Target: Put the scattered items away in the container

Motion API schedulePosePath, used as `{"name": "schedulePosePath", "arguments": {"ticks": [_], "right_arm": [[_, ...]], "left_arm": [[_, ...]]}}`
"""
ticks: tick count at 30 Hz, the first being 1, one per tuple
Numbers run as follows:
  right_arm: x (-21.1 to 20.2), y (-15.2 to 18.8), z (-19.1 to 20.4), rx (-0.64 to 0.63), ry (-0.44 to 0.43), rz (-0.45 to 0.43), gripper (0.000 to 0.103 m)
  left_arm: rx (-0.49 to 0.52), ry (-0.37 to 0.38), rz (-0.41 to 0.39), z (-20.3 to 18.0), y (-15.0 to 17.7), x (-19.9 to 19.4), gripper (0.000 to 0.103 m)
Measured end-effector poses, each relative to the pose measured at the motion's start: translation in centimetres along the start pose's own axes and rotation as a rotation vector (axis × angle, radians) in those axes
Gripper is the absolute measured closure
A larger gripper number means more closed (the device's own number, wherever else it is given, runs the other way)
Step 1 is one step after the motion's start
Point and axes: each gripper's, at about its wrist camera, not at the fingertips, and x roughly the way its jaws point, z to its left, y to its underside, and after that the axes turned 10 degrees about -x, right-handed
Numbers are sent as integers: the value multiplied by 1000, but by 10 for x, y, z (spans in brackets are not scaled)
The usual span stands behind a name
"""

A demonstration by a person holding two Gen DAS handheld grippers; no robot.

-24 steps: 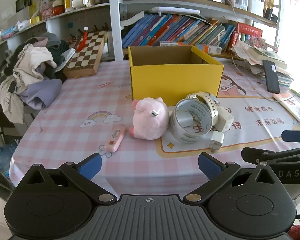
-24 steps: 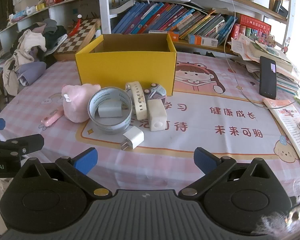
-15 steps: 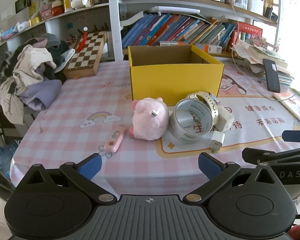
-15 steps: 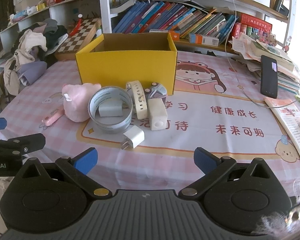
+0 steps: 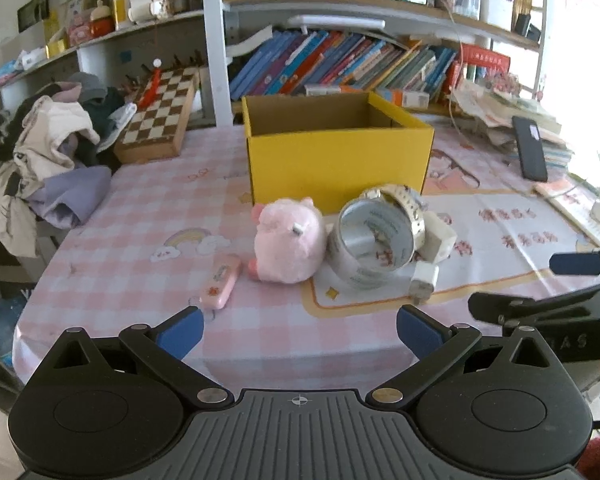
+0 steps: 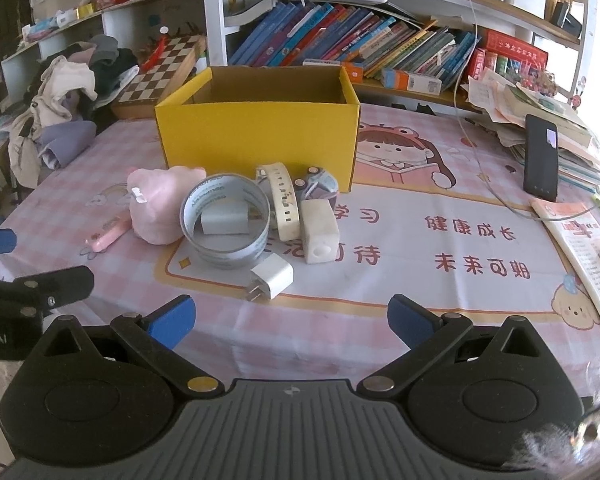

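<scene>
You have not started yet: your left gripper [image 5: 298,326] and right gripper [image 6: 291,314] are both wide apart and hold nothing. The pink plush [image 6: 162,210], tape roll [image 6: 225,222], white charger [image 6: 272,276] and other items lie just in front of the yellow box [image 6: 256,140], which looks empty.

You get bright daylight from your right: the far right edge of both views is blown out white, washing over the stacked papers [image 6: 540,116]. The surface [image 5: 140,216] is evenly lit, and shadows under the yellow box [image 5: 336,160] are soft and short. Fisheye bending curves the shelves [image 6: 380,0] and darkens the corners. The left view's right edge is slightly smeared; the right view's lower right corner is blurred.
</scene>
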Motion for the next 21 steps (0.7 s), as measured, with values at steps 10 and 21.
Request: {"name": "schedulePosePath", "arguments": {"ticks": [10,21], "right_arm": [[1,-1,1,-2,-2,5,0],[1,-3,1,3,-6,3,0]], "left_arm": [[-12,1,6,3,1,1,0],[-38,16,22,10,0,5,0]]}}
